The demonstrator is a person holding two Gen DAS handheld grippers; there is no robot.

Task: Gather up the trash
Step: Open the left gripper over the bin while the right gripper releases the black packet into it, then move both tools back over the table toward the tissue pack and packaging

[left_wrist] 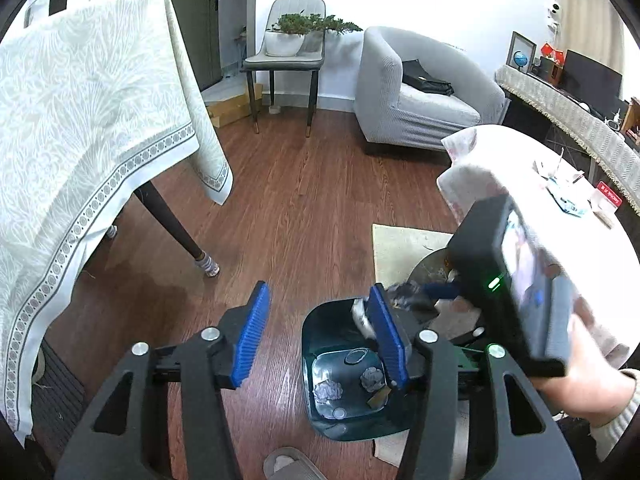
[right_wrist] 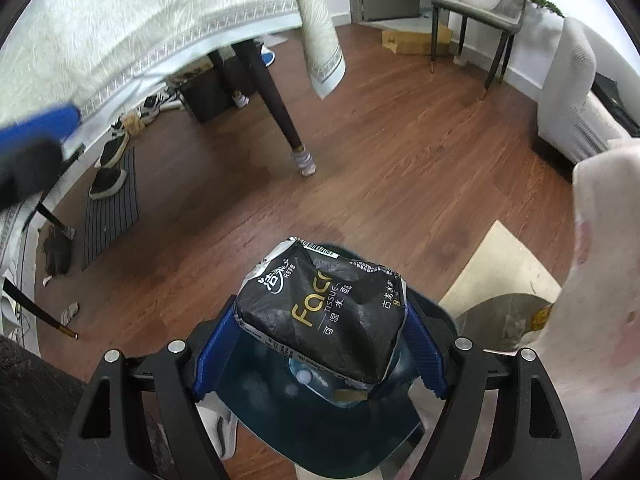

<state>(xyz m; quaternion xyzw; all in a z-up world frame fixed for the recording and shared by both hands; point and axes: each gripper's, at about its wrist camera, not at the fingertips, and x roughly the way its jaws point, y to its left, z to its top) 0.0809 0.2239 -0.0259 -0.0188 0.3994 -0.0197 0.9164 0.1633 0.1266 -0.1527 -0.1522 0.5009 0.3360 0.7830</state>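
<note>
A dark teal trash bin (left_wrist: 316,412) stands on the wood floor with crumpled paper balls (left_wrist: 329,391) inside. My left gripper (left_wrist: 320,340) is open and empty, held above the bin's left side. My right gripper (right_wrist: 320,344) is shut on a black facial tissue pack (right_wrist: 320,316) and holds it right over the bin (right_wrist: 320,440). In the left wrist view the right gripper's black body (left_wrist: 508,280) hangs over the bin's right side, and part of the pack (left_wrist: 404,294) shows behind my right finger.
A table with a pale patterned cloth (left_wrist: 88,120) and dark legs (left_wrist: 172,224) stands left. A round white-clothed table (left_wrist: 560,184) is right. A grey sofa (left_wrist: 420,96) and a chair with a plant (left_wrist: 288,52) stand behind. Shoes (right_wrist: 108,160) lie under the table.
</note>
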